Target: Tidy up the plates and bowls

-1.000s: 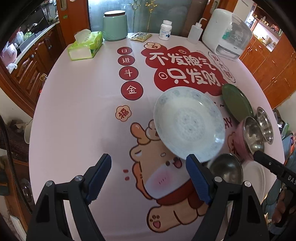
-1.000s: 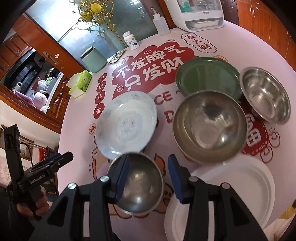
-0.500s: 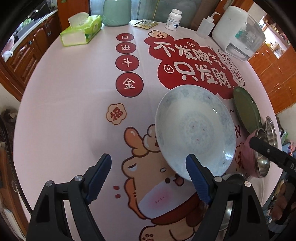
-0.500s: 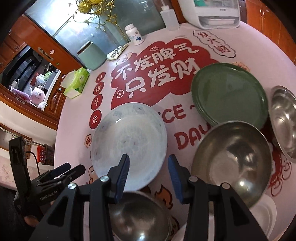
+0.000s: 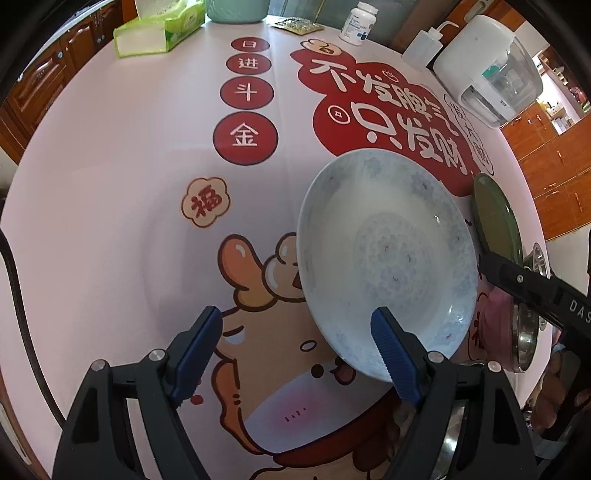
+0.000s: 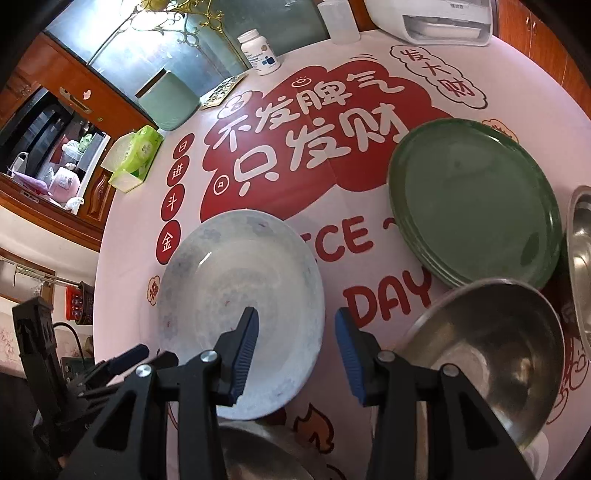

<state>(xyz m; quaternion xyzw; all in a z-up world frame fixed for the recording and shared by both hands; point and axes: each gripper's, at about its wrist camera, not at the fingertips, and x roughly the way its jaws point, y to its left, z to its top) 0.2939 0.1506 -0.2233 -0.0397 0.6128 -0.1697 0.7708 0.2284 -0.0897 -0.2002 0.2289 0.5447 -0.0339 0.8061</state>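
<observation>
A pale blue patterned plate [image 5: 388,258] lies on the printed tablecloth; it also shows in the right wrist view [image 6: 240,288]. My left gripper [image 5: 295,347] is open and empty, its right finger over the plate's near rim. My right gripper [image 6: 295,332] is open and empty, straddling the plate's right rim from above. A green plate [image 6: 476,210] lies to the right. A large steel bowl [image 6: 487,354] sits at lower right, another steel bowl [image 6: 581,258] at the right edge, and a smaller one [image 6: 258,454] under the gripper.
A tissue box [image 5: 159,29], a teal jar [image 6: 166,103], a pill bottle [image 5: 358,24], a squeeze bottle [image 5: 421,48] and a white appliance [image 5: 487,74] stand along the table's far side. Wooden cabinets surround the round table [image 5: 110,184].
Both grippers moved forward and closer to the pale blue plate. The right gripper passed beyond the small steel bowl and now reaches over the plate's rim. Both stay open.
</observation>
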